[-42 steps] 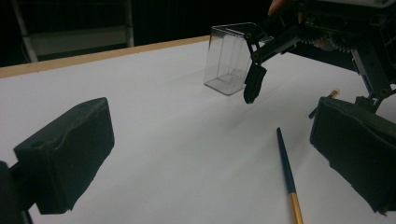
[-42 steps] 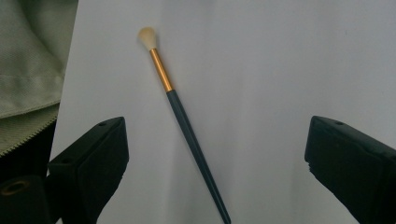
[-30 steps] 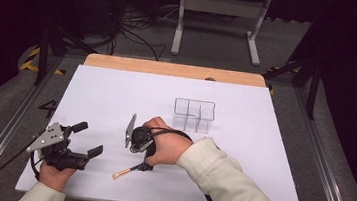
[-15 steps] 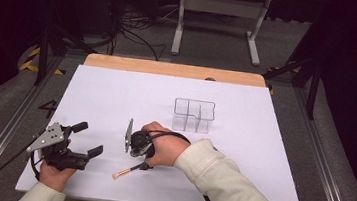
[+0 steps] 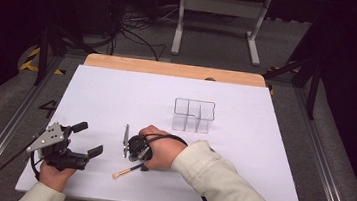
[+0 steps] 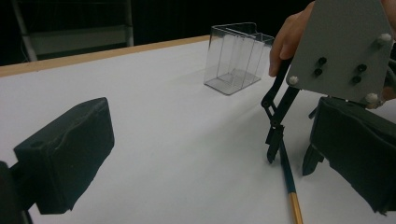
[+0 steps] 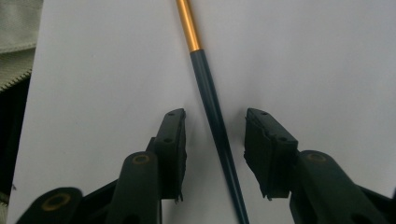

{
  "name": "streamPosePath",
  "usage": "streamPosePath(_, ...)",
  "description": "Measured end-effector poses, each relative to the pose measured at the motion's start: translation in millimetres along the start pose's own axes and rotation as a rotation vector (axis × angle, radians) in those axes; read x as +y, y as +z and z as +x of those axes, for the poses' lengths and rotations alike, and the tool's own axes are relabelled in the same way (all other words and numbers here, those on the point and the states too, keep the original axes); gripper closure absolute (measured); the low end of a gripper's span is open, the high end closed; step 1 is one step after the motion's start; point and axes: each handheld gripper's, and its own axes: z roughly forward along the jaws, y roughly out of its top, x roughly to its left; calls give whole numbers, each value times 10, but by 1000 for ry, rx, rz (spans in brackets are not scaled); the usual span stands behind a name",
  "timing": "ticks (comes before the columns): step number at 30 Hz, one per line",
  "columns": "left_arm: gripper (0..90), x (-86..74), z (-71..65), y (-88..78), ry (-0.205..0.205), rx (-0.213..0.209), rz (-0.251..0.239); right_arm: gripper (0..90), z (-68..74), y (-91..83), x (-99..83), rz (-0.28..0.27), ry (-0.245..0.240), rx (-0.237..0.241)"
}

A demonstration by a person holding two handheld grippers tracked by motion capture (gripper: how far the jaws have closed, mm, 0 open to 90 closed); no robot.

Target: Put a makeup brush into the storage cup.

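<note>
A slim brush point(image 7: 212, 109) with a dark teal handle and gold band lies flat on the white table point(image 5: 241, 152), near its front edge.

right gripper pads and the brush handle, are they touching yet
Apart. In the right gripper view the brush handle runs between the right gripper pads, white table showing on both sides. The jaws have just been closing.
</note>
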Motion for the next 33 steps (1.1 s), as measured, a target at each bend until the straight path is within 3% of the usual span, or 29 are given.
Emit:
streamPosePath(10,5,-2,0,3,1,0,3,721,33,1,36,36,-38,-27)
streamPosePath(15,5,-4,1,4,-2,-1,2,832,81,5,62,58,-62,-24)
streamPosePath(33,5,-1,8,0,5,0,2,837,145,-53,32,58,-29,-21)
